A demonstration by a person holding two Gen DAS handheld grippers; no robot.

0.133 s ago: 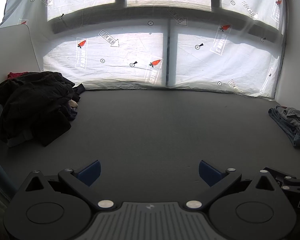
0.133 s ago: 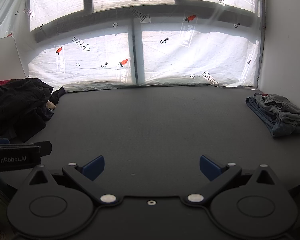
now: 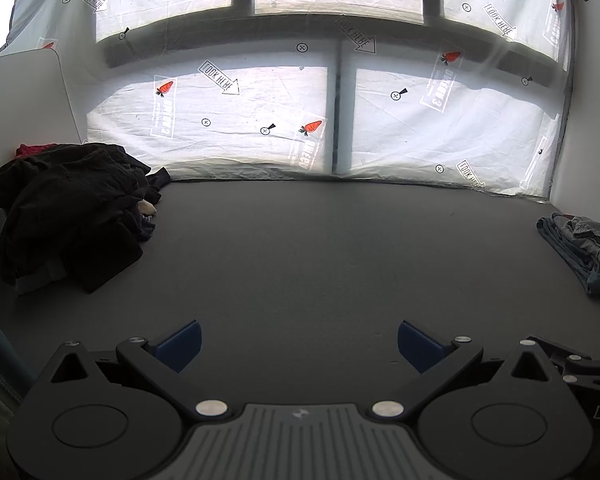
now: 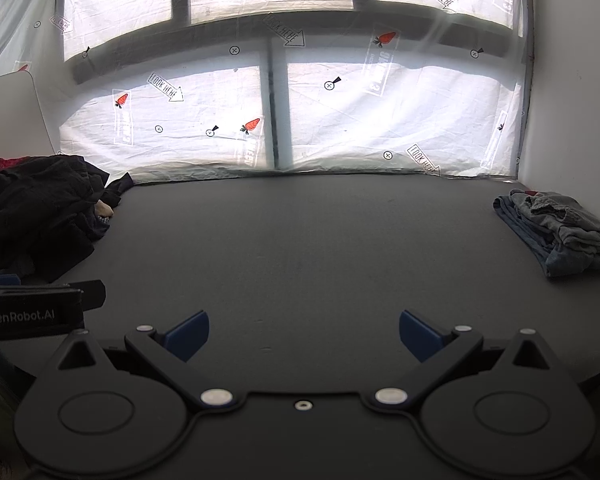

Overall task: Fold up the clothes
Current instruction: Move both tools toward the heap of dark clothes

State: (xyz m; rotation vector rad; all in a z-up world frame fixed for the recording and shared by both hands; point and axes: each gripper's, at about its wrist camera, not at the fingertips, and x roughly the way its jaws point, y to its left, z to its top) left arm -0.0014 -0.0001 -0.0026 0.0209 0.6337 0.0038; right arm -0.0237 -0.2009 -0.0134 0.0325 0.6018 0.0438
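Dark clothes pile, crumpled, far left of left gripper; grey folded clothes, possibly jeans, far right of right gripper. Both jaws open, empty. Window sheet reads "LOOK HERE".

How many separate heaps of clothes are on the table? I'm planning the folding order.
2. A heap of crumpled black clothes lies at the far left of the dark grey table; a smaller heap of grey-blue clothes lies at the far right. Garments inside each heap may be hidden.
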